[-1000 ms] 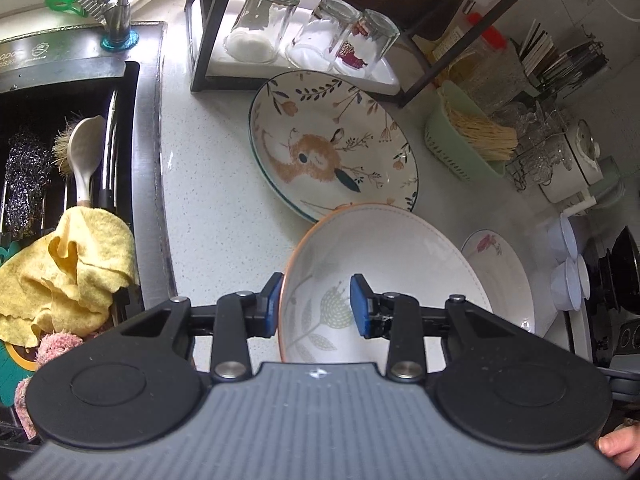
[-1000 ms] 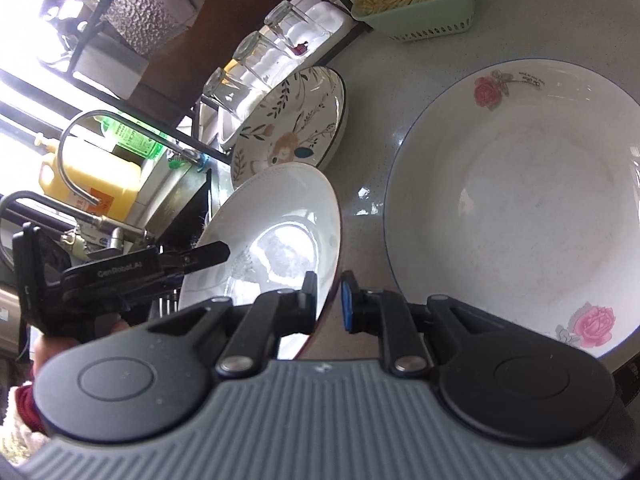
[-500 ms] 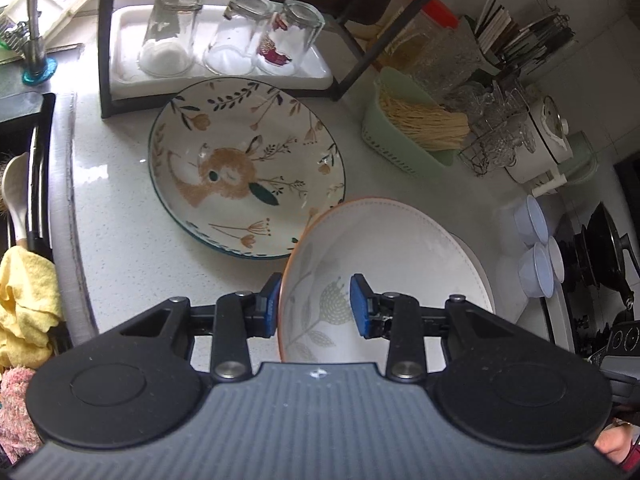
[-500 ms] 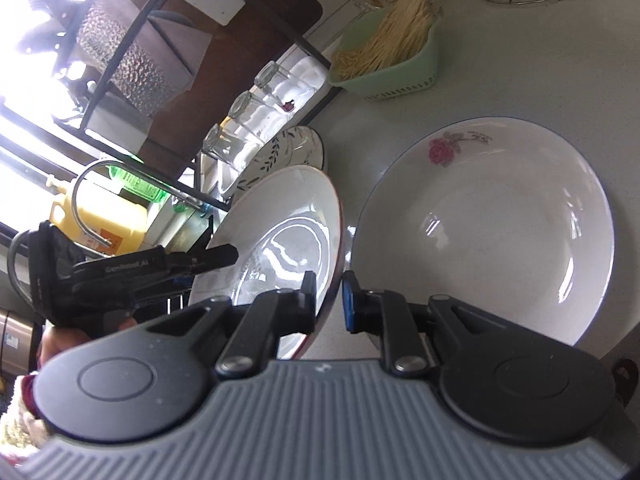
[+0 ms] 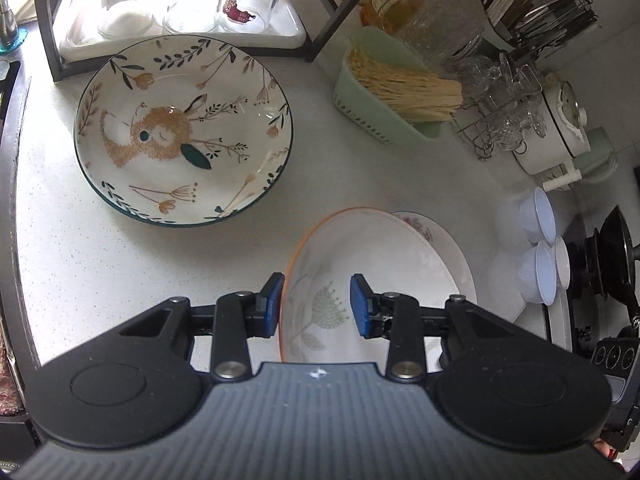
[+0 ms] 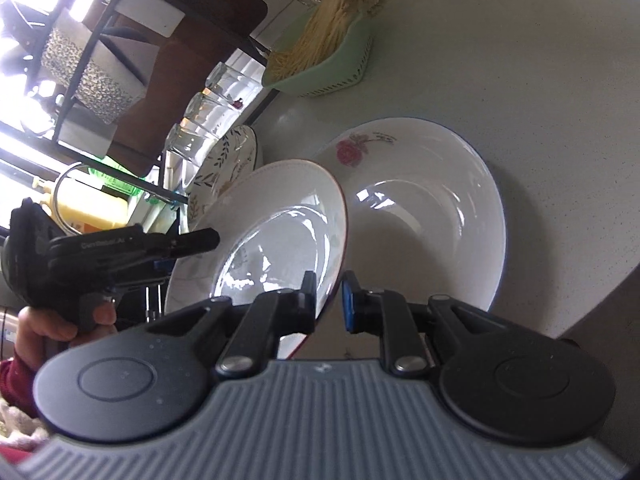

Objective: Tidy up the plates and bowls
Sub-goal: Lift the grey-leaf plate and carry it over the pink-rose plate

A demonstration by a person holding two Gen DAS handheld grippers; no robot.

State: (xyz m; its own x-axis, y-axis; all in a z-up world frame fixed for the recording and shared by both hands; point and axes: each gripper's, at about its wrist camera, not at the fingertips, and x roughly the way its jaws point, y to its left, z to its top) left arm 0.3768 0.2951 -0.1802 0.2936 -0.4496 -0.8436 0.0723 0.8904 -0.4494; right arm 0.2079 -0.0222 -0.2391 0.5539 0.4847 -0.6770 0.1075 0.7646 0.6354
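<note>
I hold a white deep plate with an orange rim and a pale flower print [image 5: 360, 280] tilted in the air between both grippers. My left gripper [image 5: 317, 306] is shut on its near-left rim, one pad outside and one inside. My right gripper [image 6: 329, 298] is shut on the opposite rim of the same plate [image 6: 272, 232]. Below and beyond it a white plate with pink roses [image 6: 420, 208] lies on the counter, partly covered by the held plate [image 5: 424, 228]. A rabbit-print bowl [image 5: 184, 128] sits at the back left.
A tray of upturned glasses [image 5: 180, 0] stands under a black rack behind the rabbit bowl. A green basket of straw-coloured sticks [image 5: 392, 96], a wire rack of glassware [image 5: 504, 112], small white bowls [image 5: 540, 256] and a black pan [image 5: 616, 256] line the right.
Both grippers carried the orange-rimmed plate away from the sink toward the rose plate, which it now partly covers. The sink and yellow cloth slid out of the left wrist view.
</note>
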